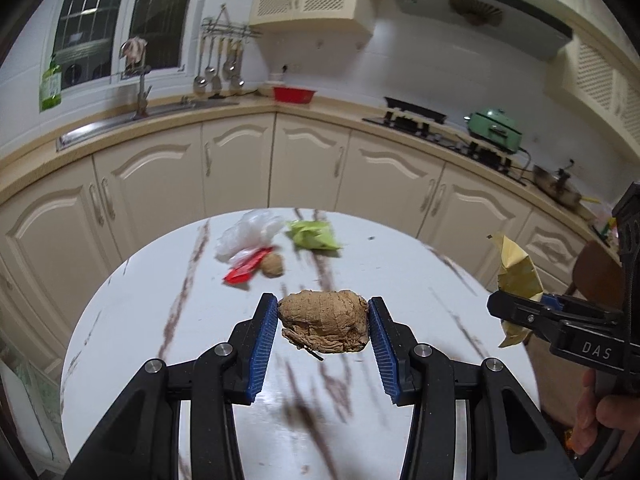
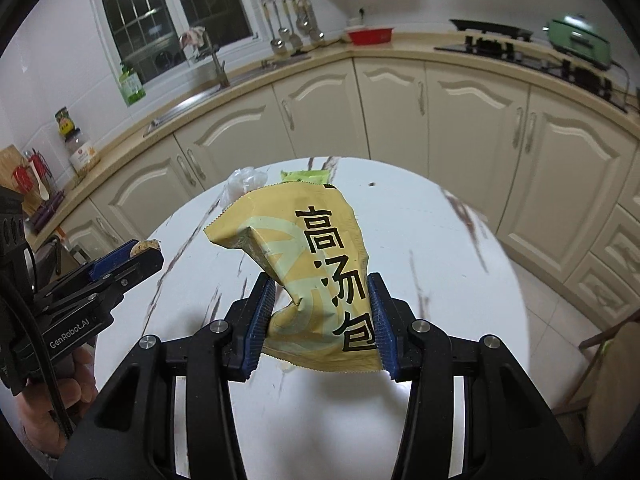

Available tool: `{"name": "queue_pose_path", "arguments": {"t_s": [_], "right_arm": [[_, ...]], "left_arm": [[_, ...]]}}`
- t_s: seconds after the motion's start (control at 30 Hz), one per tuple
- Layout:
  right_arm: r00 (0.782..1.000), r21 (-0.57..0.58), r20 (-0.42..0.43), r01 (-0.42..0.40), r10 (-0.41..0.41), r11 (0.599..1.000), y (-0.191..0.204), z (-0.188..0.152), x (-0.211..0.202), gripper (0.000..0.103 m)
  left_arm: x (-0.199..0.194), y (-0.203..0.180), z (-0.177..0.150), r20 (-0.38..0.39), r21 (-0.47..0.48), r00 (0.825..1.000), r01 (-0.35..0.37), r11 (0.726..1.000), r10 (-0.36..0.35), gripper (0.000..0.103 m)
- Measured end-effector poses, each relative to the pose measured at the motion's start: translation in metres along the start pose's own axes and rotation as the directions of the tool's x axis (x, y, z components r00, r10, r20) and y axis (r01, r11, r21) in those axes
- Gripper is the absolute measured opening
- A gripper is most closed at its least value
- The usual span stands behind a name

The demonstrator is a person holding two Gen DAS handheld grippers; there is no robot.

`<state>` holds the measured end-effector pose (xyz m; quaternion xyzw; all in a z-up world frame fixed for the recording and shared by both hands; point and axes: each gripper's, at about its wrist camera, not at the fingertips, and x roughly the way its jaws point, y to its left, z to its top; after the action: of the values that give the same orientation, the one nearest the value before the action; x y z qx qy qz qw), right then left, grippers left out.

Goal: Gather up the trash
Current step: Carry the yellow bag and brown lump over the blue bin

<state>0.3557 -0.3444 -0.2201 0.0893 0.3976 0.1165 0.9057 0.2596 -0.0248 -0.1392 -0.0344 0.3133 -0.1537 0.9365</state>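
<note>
— Above the round white table, what does the left gripper carry?
— A brown crumpled lump, clamped between its blue pads.
— And the right gripper?
— Clenched on a yellow soup packet; a red wrapper lies on the tabletop.

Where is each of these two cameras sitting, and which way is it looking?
Left wrist: on the left gripper, looking along its fingers, shut on a brown lump, toward the round table; a hand shows at right.
Right wrist: on the right gripper, shut on a yellow packet; a hand shows at left.
Shared: table, green wrapper, each other's gripper.
</note>
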Motion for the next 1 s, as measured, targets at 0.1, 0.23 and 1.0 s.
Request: {"name": "queue_pose_path", "arguments": {"t_s": [0.1, 0.23, 1.0], "right_arm": [[0.999, 0.023, 0.040, 0.012, -0.012, 1.000, -0.016, -0.007, -0.030, 0.044], [0.995, 0.060, 0.096, 0.026, -0.032, 0.998, -0.038, -0.018, -0.070, 0.044], [0.959, 0.469, 0.043, 0.227, -0.279, 0.854, -0.263, -0.145, -0.170, 0.044]], "left_arm": [[-0.013, -0.028, -0.001, 0.017, 0.035, 0.999, 0.028, 0.999, -0.029, 0.042], [-0.026, -0.067, -0.002, 0.034, 0.083, 0.997, 0.073, 0.994, -0.076, 0.042], [0.068, -0.321, -0.056, -0.297, 0.272, 0.881, 0.447, 0.852, -0.368, 0.042]]}}
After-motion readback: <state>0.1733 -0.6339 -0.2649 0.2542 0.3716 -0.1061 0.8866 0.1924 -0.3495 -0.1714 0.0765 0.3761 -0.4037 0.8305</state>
